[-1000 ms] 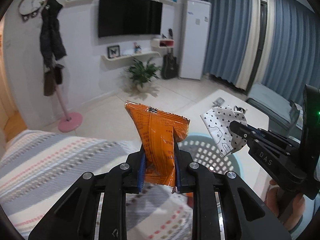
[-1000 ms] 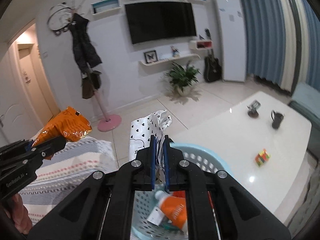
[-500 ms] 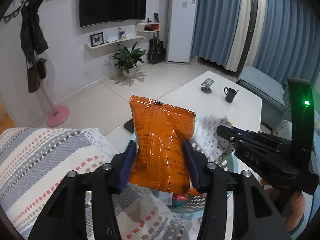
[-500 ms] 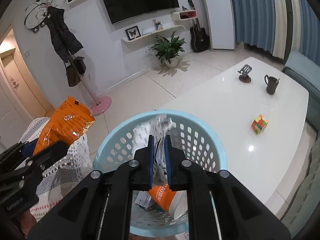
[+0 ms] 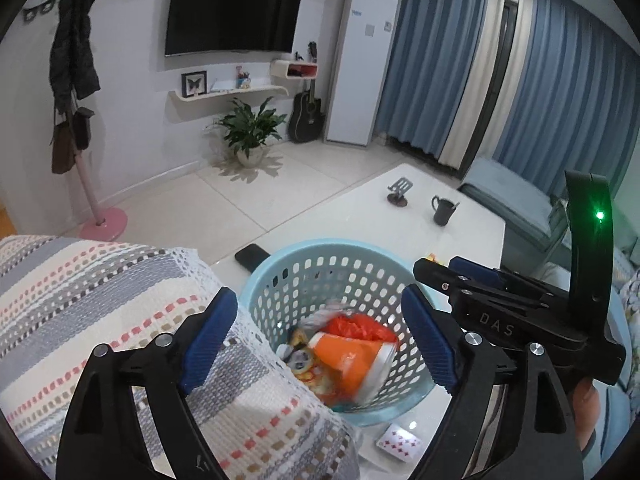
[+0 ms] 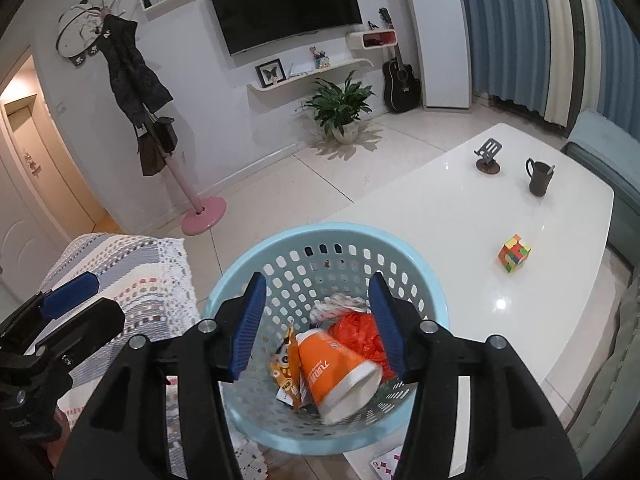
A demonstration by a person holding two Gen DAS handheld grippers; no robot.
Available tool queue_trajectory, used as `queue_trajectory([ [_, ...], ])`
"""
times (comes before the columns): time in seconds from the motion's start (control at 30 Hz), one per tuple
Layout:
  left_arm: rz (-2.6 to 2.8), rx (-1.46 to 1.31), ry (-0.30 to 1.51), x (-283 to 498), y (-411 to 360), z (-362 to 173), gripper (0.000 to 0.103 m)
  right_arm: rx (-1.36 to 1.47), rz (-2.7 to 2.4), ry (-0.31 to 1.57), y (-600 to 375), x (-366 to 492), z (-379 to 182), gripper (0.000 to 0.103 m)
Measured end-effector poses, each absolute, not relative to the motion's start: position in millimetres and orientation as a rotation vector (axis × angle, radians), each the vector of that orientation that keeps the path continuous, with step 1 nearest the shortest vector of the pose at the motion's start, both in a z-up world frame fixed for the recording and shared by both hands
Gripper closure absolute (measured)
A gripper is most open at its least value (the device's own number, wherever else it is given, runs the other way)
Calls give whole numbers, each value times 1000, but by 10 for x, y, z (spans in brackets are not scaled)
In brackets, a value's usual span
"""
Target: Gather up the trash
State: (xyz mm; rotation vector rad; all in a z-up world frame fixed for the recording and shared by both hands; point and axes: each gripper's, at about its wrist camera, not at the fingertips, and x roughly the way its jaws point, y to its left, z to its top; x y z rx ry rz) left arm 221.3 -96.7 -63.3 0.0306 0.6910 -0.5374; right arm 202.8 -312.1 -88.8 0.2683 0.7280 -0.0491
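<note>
A light blue perforated basket [image 6: 428, 292] stands on the white table [image 6: 460, 216]; it also shows in the left wrist view [image 5: 280, 264]. Inside lie an orange paper cup [image 6: 336, 372], an orange crinkled wrapper [image 6: 360, 336], a yellow snack bag [image 6: 286, 368] and a white patterned wrapper [image 6: 340, 304]. My right gripper [image 6: 318, 324] is open and empty just above the basket. My left gripper [image 5: 320, 340] is open and empty over the basket's left rim. The right gripper also shows in the left wrist view [image 5: 472, 280].
A striped cloth-covered armrest [image 5: 100, 292] lies left of the basket. On the table are a black phone [image 5: 252, 258], a dark mug [image 6: 538, 178], a phone stand [image 6: 488, 156], a puzzle cube [image 6: 514, 252] and a playing card [image 5: 398, 442]. A blue seat [image 5: 512, 208] is far right.
Both grippers opened. The orange snack bag left my left gripper and the white patterned wrapper left my right gripper; both now lie in the basket.
</note>
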Motion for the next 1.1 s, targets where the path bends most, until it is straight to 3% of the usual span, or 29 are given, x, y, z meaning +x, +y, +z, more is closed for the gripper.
queue_trajectory([
  [0.23,-483,-26,599,1877,-664,-464,17,229,-40,676,-2914,1811,-641,45],
  [0.37,-465,-29,544,1640,-496,-396,16,205,-41,615,-2758,1578,-487,35],
  [0.77,-312,-23,388,1067,-146,-388,11,155,-79,421,-2446,948,-140,35],
  [1.1,-287,-90,367,1033,41,-494,10,106,-97,416,-2236,760,-269,35],
])
